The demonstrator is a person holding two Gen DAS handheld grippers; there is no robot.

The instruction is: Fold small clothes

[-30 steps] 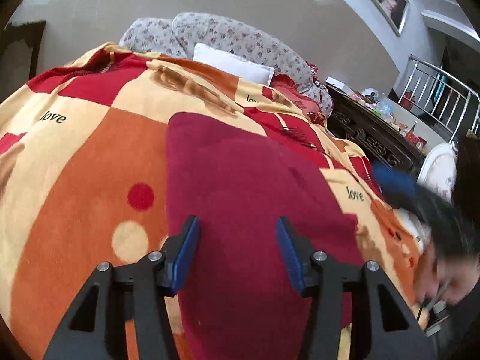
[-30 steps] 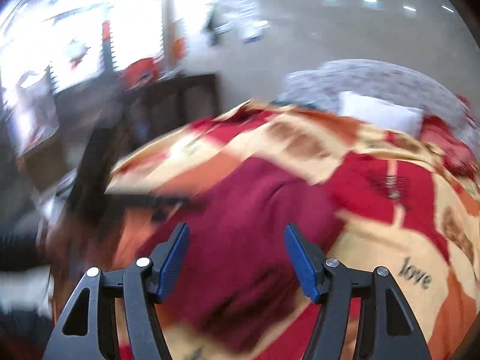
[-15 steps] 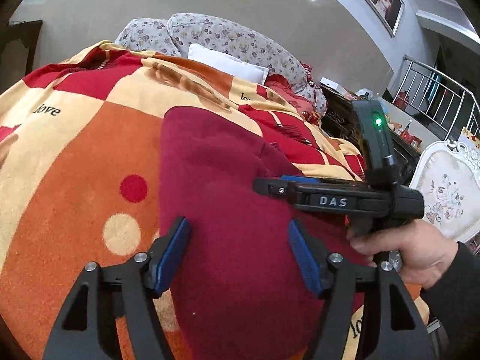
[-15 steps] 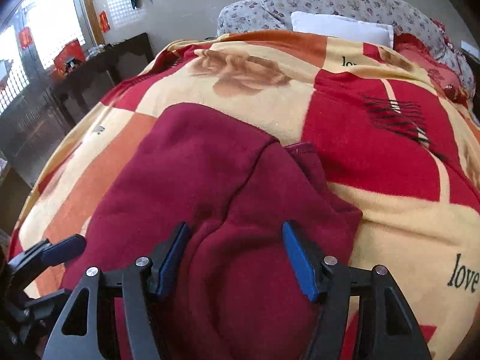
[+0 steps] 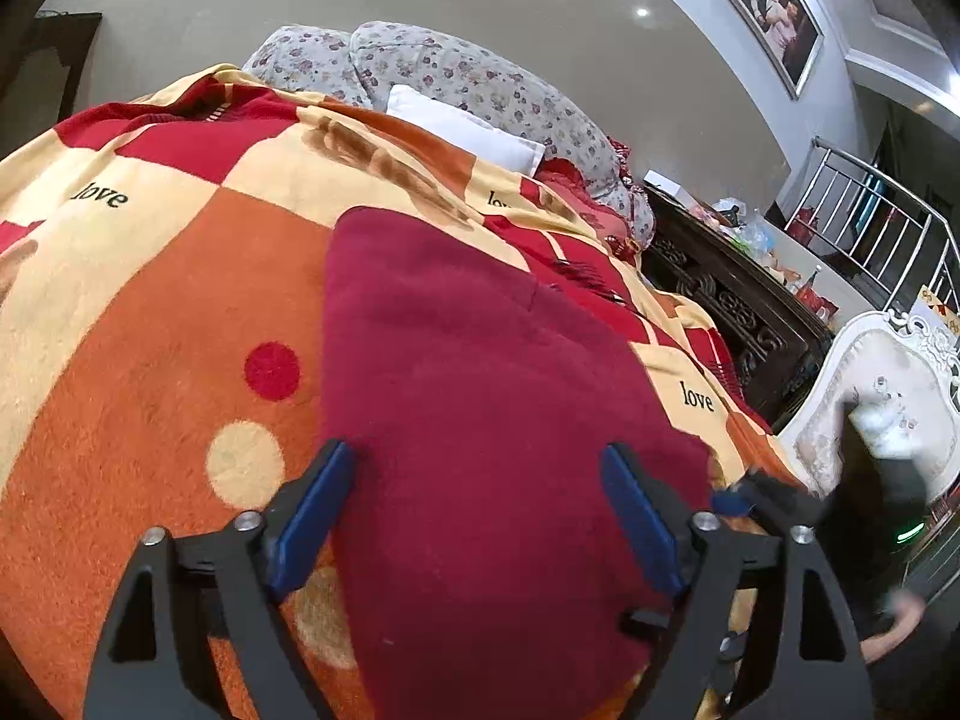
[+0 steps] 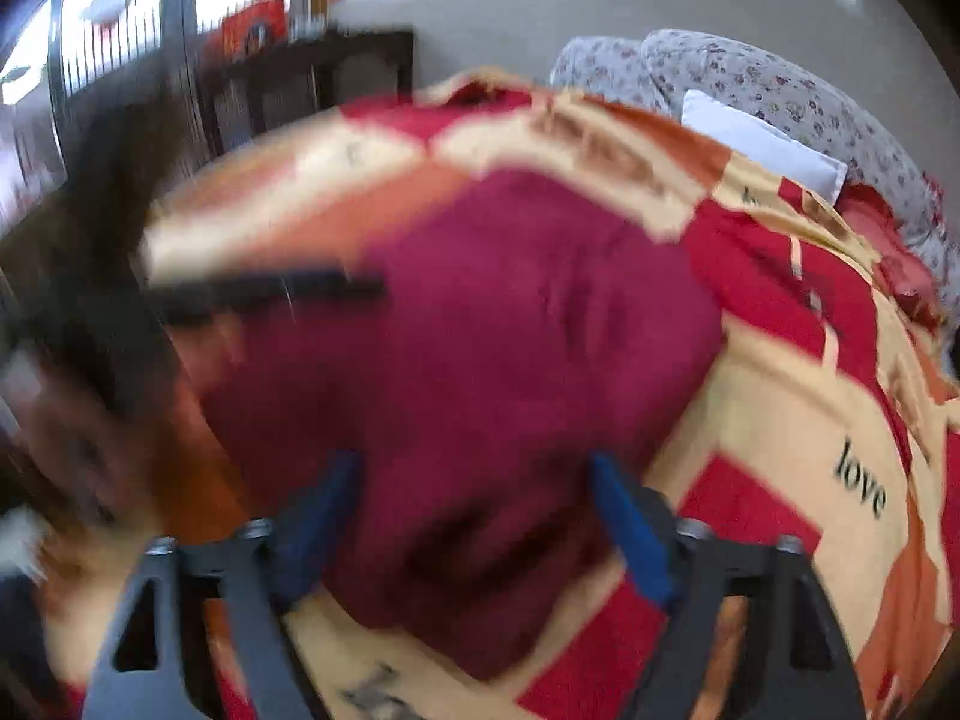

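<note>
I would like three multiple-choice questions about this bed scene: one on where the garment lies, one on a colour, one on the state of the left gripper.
1. Where does the garment lie?
A. on the patterned blanket
B. on the floor
C. on the white pillow

2. What colour is the garment?
A. blue
B. dark red
C. white

3. How stands the left gripper?
A. shut on the garment
B. shut on nothing
C. open

Answers:
1 A: blanket shows on all sides of the cloth.
2 B: it is maroon in both views.
3 C: its blue pads stand wide apart, having just opened, pinching nothing.
</note>
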